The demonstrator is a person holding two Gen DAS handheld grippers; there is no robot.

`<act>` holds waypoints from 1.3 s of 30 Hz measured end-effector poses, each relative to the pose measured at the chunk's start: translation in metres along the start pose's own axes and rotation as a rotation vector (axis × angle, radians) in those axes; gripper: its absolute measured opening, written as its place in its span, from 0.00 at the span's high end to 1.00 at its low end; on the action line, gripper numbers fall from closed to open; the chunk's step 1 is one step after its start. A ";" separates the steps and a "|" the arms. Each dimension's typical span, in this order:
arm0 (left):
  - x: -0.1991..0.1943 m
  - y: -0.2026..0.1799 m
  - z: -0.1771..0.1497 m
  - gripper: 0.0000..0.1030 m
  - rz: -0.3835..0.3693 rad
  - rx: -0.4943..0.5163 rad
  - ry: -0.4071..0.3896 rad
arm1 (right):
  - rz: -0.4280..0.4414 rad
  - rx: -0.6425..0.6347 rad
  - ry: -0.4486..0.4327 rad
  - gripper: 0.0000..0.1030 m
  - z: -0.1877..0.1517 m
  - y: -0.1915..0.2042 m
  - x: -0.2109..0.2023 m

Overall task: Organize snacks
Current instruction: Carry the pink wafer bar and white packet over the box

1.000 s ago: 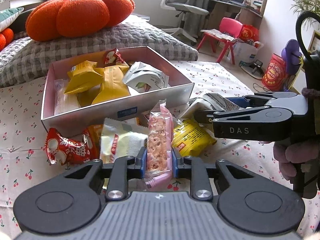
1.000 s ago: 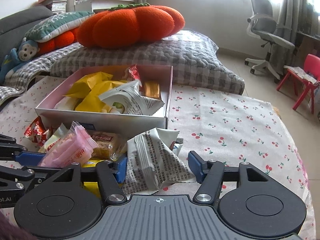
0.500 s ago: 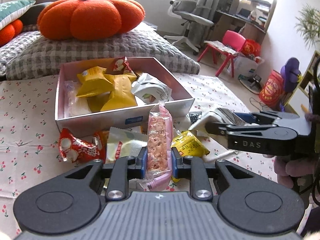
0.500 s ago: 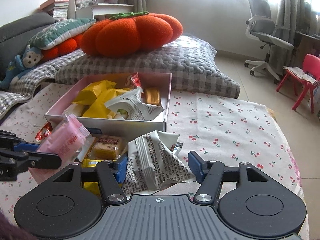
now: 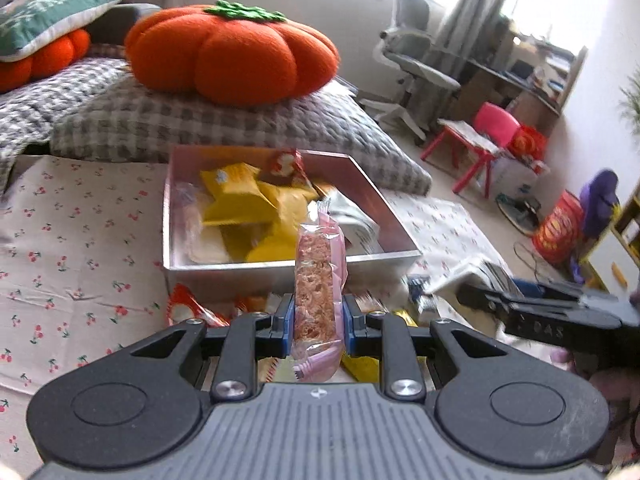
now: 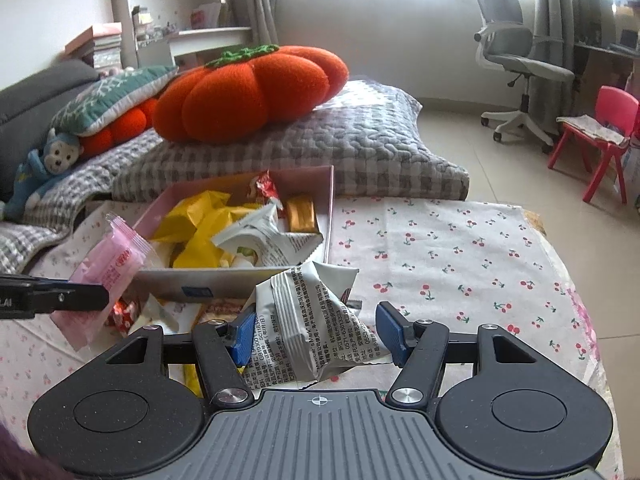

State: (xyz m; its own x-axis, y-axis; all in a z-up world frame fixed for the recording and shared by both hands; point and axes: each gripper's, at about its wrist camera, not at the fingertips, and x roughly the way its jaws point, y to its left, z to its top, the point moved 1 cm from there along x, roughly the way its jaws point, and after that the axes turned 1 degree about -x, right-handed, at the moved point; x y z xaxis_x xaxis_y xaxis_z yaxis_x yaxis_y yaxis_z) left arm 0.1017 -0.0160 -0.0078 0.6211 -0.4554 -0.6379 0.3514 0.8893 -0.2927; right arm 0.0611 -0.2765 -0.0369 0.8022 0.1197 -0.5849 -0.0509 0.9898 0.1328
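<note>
Left wrist view: the left gripper (image 5: 319,316) is clamped on a pink bar (image 5: 319,280), its blue pads pressing both long sides near the lower end. The bar stands upright in clear, crinkly film with a pink back, and the pressed filling looks grainy and reddish. Just beyond the fingertips sits the box (image 5: 384,196), a shallow rectangular tray with pale, smooth walls, heaped with glossy yellow packets (image 5: 240,204), a red one and a grey one. Loose packets lie below the fingers, against the box's near wall.

In the right wrist view, the right gripper (image 6: 318,332) stands about half spread around a grey packet (image 6: 316,320), a puffed, creased foil pillow printed with fine text. Its left pad touches the packet's edge; the right pad seems just clear of it, so I cannot tell whether it is truly gripped. To this gripper's left, the pink bar hangs in the other gripper, over the box's near corner. Everything lies on a cloth (image 6: 460,256), thin white fabric dotted with cherries.
</note>
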 end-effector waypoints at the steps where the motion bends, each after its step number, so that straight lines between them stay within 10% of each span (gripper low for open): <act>1: 0.000 0.003 0.002 0.79 0.007 -0.012 -0.007 | 0.003 0.007 0.000 0.40 0.001 0.000 0.000; 16: 0.050 0.043 0.039 0.79 0.105 -0.132 0.035 | 0.009 0.037 -0.014 0.40 0.040 0.013 0.031; 39: 0.083 0.076 0.053 0.78 0.056 -0.198 0.004 | -0.063 0.147 -0.001 0.40 0.082 0.017 0.115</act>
State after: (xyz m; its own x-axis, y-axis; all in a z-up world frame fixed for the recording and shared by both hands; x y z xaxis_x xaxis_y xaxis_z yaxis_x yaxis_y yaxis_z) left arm 0.2173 0.0114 -0.0454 0.6328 -0.4054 -0.6597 0.1720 0.9043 -0.3907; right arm 0.2015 -0.2521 -0.0365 0.8019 0.0572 -0.5947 0.0875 0.9734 0.2117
